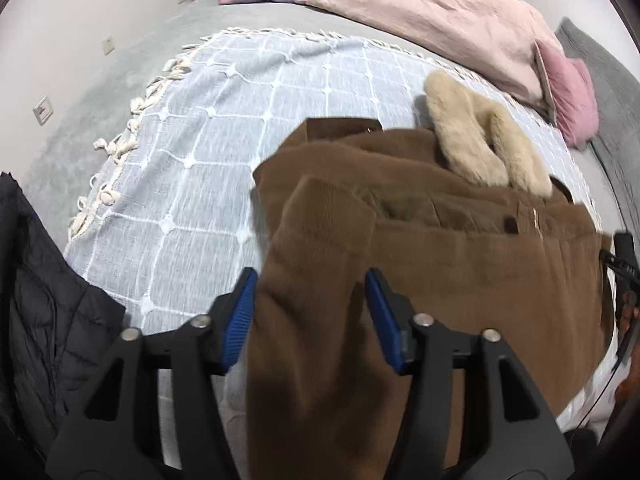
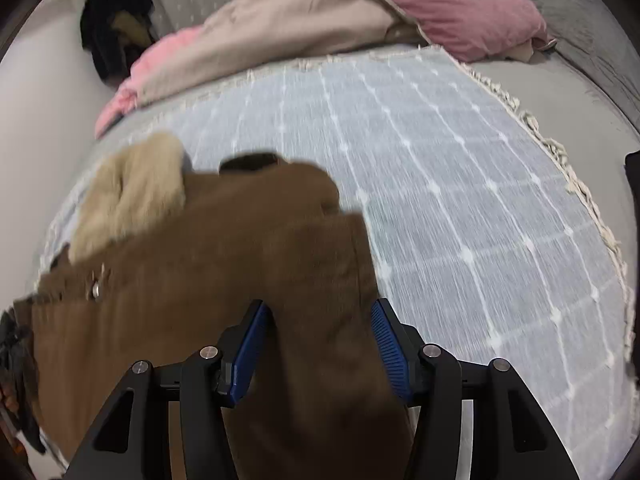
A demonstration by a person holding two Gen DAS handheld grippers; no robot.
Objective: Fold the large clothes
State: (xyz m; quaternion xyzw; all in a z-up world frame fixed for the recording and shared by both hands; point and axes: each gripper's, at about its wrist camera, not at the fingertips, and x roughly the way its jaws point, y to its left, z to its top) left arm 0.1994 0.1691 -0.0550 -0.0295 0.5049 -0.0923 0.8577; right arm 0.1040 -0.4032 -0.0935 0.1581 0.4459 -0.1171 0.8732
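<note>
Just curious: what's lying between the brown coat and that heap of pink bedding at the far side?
In the left wrist view, only bare stretch of checked blue throw separates the brown coat from the pink bedding.

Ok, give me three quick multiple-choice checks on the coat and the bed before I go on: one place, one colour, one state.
1. Where does the cream fur collar lie?
A. at the far end of the brown coat, on the checked throw
B. on the pink pillow
C. on the dark padded jacket

2. What colour are the gripper pads?
A. red
B. blue
C. white

3. How does the left gripper stand?
A. shut with nothing between the jaws
B. out of view
C. jaws apart, coat fabric between them

Answers: 1 A, the fur sits at the coat's far edge over the throw. 2 B, ribbed blue pads show in both wrist views. 3 C, a gap shows beside the right-hand pad.
</note>
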